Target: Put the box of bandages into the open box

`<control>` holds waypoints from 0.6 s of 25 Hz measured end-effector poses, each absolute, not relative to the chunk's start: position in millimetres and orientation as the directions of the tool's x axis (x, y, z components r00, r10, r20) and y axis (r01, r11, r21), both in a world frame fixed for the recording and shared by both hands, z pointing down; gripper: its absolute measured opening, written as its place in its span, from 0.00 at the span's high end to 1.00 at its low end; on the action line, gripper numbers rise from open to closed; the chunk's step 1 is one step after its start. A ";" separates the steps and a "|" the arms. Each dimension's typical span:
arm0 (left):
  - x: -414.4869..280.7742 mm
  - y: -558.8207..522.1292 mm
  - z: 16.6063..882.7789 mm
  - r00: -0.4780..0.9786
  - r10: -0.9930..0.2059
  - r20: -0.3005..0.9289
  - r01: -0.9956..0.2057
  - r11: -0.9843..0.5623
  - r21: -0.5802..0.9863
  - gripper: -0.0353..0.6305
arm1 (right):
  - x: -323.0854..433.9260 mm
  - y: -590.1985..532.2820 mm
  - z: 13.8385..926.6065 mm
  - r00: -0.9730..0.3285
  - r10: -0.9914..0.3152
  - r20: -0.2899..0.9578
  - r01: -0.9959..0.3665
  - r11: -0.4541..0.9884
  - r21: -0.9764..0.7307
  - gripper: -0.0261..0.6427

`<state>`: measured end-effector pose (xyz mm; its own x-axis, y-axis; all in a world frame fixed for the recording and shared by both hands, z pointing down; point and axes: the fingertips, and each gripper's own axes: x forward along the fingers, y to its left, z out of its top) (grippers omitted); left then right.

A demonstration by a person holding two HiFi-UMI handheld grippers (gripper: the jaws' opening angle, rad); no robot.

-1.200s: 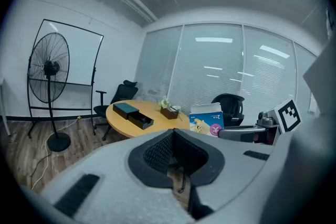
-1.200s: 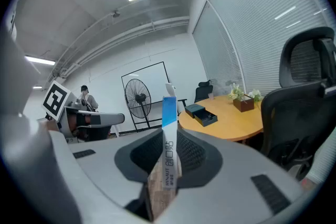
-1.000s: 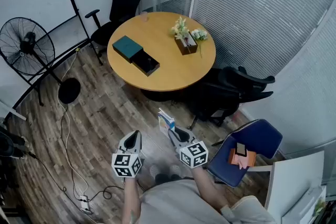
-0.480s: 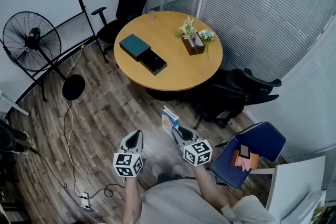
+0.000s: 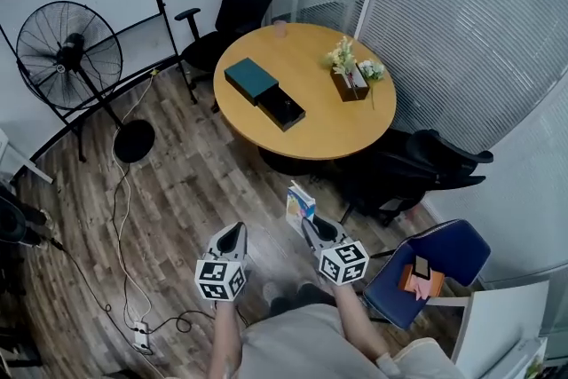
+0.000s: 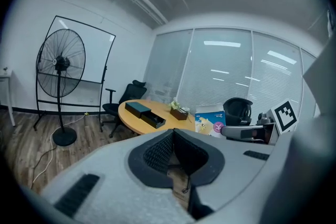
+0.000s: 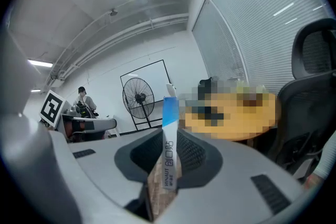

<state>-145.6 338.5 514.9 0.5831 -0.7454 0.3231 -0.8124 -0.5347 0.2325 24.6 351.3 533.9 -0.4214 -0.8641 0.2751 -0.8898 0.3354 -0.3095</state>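
1. The left gripper point(image 5: 236, 231) has its jaws pressed together, with nothing between them.
2. At its 3 o'clock, the right gripper point(image 5: 311, 225) is clamped on the box of bandages point(image 5: 300, 205) — upright, held above the wood floor point(image 5: 200, 182).
3. Well off at 12 o'clock, the round table point(image 5: 342, 133) bears the open box point(image 5: 282, 110) — a teal lid point(image 5: 251, 80) lies just beside it at 10 o'clock.

The box of bandages point(image 5: 300, 206) is printed card with a light sheen. The right gripper point(image 7: 169, 136) has matt grey plastic shells and black ribbed pads point(image 7: 193, 153). The desk point(image 5: 328, 124) is smooth pale wood, the floor point(image 5: 182, 186) grained wood plank, and the open box point(image 5: 282, 110) matt and dark.
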 end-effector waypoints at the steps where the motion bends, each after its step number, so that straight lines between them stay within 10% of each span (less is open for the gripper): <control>1: -148.5 338.2 518.2 0.584 -0.743 0.326 -0.812 -0.532 0.241 0.93 | 22.9 351.4 536.1 -0.419 -0.863 0.281 -0.891 0.332 -0.309 0.85; 15: -160.5 298.2 530.4 0.564 -0.754 0.336 -0.825 -0.502 0.258 0.93 | 18.9 302.4 550.1 -0.428 -0.848 0.313 -0.892 0.339 -0.299 0.85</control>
